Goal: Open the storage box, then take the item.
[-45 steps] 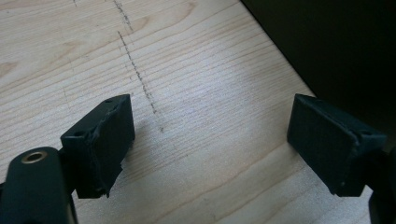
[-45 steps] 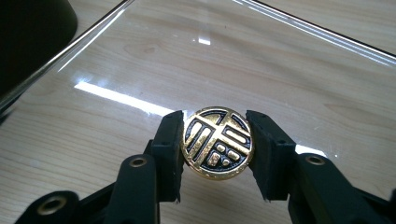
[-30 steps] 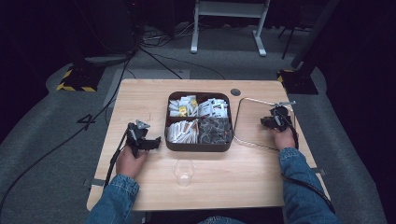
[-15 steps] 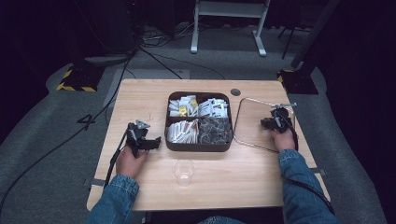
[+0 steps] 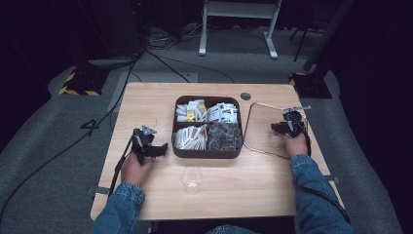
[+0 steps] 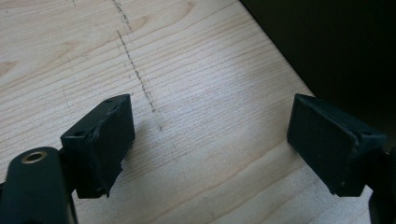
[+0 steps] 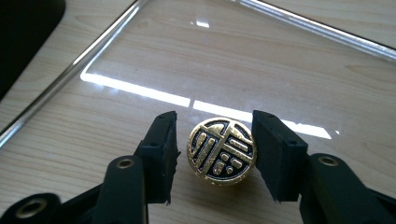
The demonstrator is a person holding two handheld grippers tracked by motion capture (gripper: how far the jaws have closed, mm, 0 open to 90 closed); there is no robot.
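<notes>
1. Right gripper [image 7: 215, 151]: rested at the right side of the table [image 5: 146, 105], over the clear lid [image 7: 243, 60]. Its jaws had just been opening and stood part-way apart, with the lid's gold knob [image 7: 222, 151] between them. A thin gap showed on the left pad; the right pad stood at the knob's edge, and whether it touched could not be told. Judged released, not gripped.

2. Clear lid: a rounded-square glass pane with a bright rim, lying flat on the table just right of the compartment tray [image 5: 207, 153]. In the high view it sat under the right gripper [image 5: 287, 127].

3. Left gripper [image 6: 210, 144]: jaws wide apart and holding nothing, above bare wood near the table's left edge. In the high view it lay just left of the tray [image 5: 148, 145].

4. Compartment tray: dark, four sections filled with sachets and packets, at the table's middle, uncovered.

5. Plastic cup [image 5: 191, 179]: clear, upright, near side of the table, in front of the tray.

6. Handling note, as a judgement: the step in hand appeared to be letting go of the lid. Done well, the jaws would widen until both pads cleared the knob, then lift straight up, so that no pad caught the knob and dragged the glass toward the tray.
</notes>
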